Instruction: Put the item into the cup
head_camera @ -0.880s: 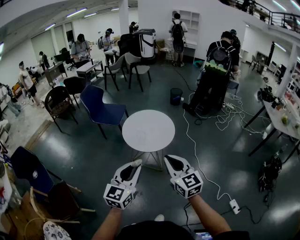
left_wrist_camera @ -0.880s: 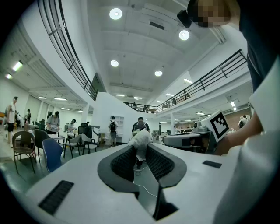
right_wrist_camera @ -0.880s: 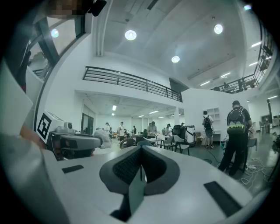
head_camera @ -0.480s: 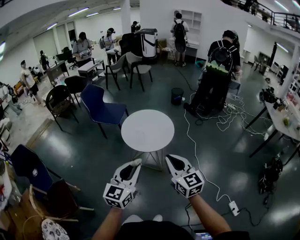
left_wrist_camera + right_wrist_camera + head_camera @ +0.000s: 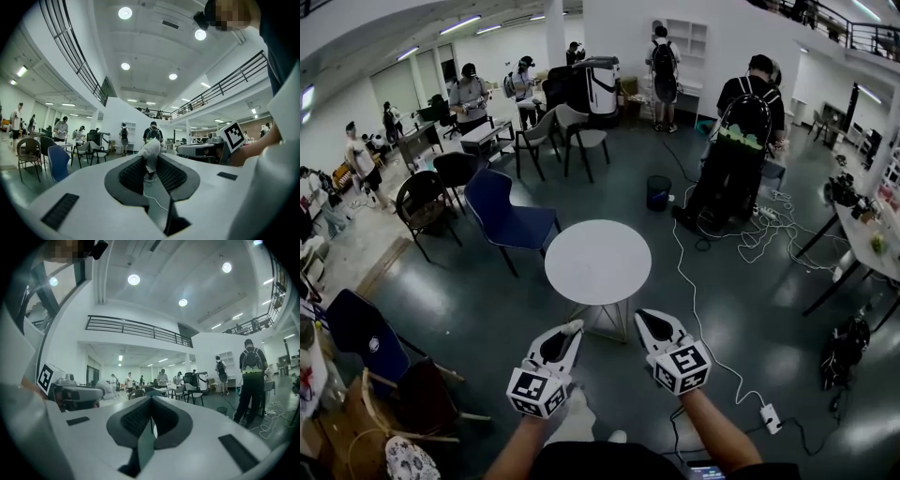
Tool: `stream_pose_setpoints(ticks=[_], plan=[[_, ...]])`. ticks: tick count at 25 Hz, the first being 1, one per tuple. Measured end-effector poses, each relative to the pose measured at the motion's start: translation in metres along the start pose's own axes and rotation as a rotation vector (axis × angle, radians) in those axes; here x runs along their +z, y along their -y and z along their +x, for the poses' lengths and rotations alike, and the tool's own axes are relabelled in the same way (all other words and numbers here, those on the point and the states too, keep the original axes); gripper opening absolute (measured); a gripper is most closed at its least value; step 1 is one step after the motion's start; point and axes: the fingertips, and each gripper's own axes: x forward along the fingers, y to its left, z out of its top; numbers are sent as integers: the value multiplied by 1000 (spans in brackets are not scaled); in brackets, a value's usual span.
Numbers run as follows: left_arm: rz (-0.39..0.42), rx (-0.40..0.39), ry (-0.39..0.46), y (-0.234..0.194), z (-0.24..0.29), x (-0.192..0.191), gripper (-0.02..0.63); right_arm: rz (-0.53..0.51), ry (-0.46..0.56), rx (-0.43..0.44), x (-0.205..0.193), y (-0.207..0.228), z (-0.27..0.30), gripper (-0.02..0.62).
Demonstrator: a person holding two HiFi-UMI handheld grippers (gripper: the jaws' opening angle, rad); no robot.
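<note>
1. Your left gripper [image 5: 569,330] sits low in the head view, just left of centre, and points toward the top of the frame. Its jaws are clamped on a crumpled white item [image 5: 573,325], which pokes out past their tips.
2. In the left gripper view the white item [image 5: 150,151] stands mid-frame, pinched between the dark ribbed pads [image 5: 133,174] at their far end.
3. Your right gripper [image 5: 643,317] is just right of centre, beside the left one but apart from it. Its jaws are together with nothing between them. The right gripper view shows its pads [image 5: 136,420] meeting at the tips.
4. A round white table [image 5: 597,261] fills the centre of the head view, just above both sets of tips.
5. A blue chair [image 5: 502,214] stands to the upper left of the table and a black bin [image 5: 657,191] above it. A white cable [image 5: 698,319] trails down the floor at the right.
</note>
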Motion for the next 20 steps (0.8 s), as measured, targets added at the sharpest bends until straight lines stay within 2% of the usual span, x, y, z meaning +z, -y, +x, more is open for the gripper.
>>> stream_pose_setpoints(ticks=[9,20], plan=[[-7,11,-9,-12,15,-2,81,13,-3,-11,-1,20,13,17],[-25,18,-10,-54,48,-7,81,3,-26,-14,-4,44,61,17]])
